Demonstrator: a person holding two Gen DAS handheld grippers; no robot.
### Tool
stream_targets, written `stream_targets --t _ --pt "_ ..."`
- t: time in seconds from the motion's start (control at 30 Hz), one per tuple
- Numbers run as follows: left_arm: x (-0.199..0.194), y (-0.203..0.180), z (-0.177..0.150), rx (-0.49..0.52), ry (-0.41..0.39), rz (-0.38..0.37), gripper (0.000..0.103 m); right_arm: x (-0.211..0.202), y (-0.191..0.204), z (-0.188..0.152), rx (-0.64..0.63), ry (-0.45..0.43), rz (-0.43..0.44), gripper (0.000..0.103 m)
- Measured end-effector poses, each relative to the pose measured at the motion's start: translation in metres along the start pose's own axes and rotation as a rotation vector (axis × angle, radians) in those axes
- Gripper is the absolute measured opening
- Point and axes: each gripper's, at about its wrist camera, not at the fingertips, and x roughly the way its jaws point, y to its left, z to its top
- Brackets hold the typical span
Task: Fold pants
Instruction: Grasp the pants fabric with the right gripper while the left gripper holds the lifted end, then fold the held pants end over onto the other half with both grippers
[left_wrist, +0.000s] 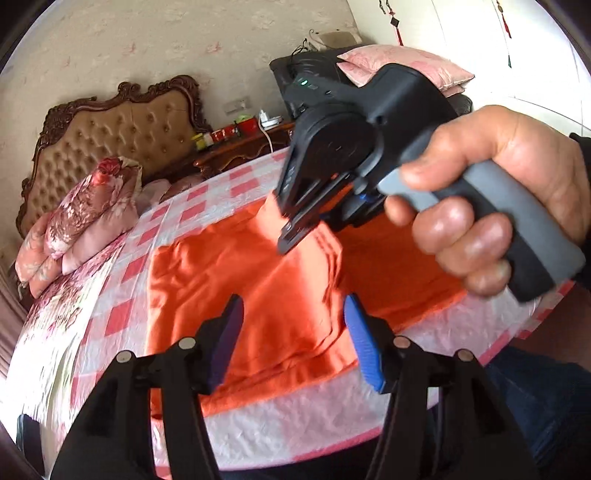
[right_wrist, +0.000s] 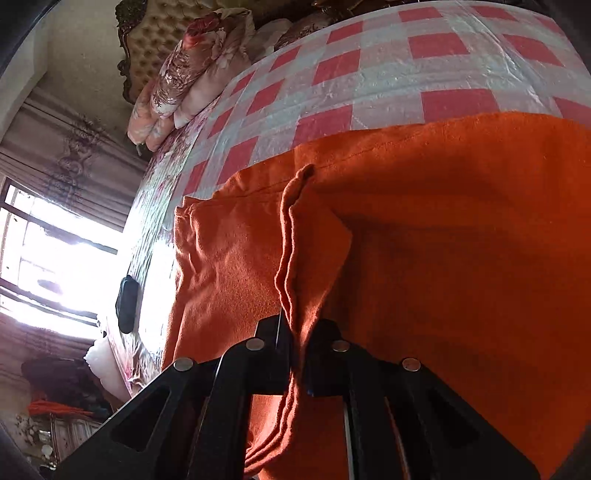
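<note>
hidden: pants (right_wrist: 443, 258) edge inside right tongs (right_wrist: 301, 354) | cut off: pants right of tongs | blurred: right tongs' tips

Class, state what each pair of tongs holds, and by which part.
Right tongs: orange pants, pinched at a layered folded edge. Left tongs: open, holding nothing.

Lying open along the bed's (left_wrist: 236, 417) near edge; folded quilts (left_wrist: 85, 218) crowding its far headboard corner.

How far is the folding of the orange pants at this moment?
Done: the orange pants lie spread on the checked bed cover. In hand: the right gripper is shut on a bunched edge; the left gripper is open above the cloth. Left: carrying that edge over and flattening.
</note>
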Motion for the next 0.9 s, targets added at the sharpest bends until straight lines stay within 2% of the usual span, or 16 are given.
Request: stream_targets --t 0.13,0.23,0.33,0.4,0.47,0.53,0.63,0.8,0.9 --pt "-0.012 -0.001 -0.008 0.011 -0.003 0.004 0.058 0.004 0.011 -0.003 -0.018 -0.003 0.015 0.006" --pt "-0.013 -0.008 -0.004 0.02 -0.014 -0.007 0.058 -0.002 0.002 -0.008 -0.005 0.0 0.056 0.006" --pt "-0.006 -0.016 0.003 0.043 -0.009 -0.032 0.058 -0.005 -0.004 -0.009 0.001 0.003 0.082 0.006" --pt "0.007 -0.021 0.009 0.083 0.0 -0.019 0.058 -0.005 -0.003 -0.009 -0.002 0.005 0.081 0.006" --pt "0.024 -0.023 0.009 0.079 0.043 -0.018 0.049 -0.006 -0.002 -0.009 -0.004 0.006 0.079 0.006" --pt "0.034 -0.017 0.01 0.034 0.088 -0.019 0.026 -0.005 -0.003 -0.008 0.0 0.006 0.086 0.006" --pt "0.031 -0.007 0.014 -0.019 0.094 -0.031 0.013 -0.007 -0.008 -0.01 0.01 0.009 0.107 0.006" --pt "0.006 -0.004 0.031 0.003 0.018 0.0 0.012 -0.022 -0.002 -0.009 0.008 -0.019 0.149 0.006" --pt "-0.003 -0.009 0.041 0.023 -0.018 -0.015 0.012 -0.045 0.006 -0.007 -0.02 -0.063 0.149 0.006"
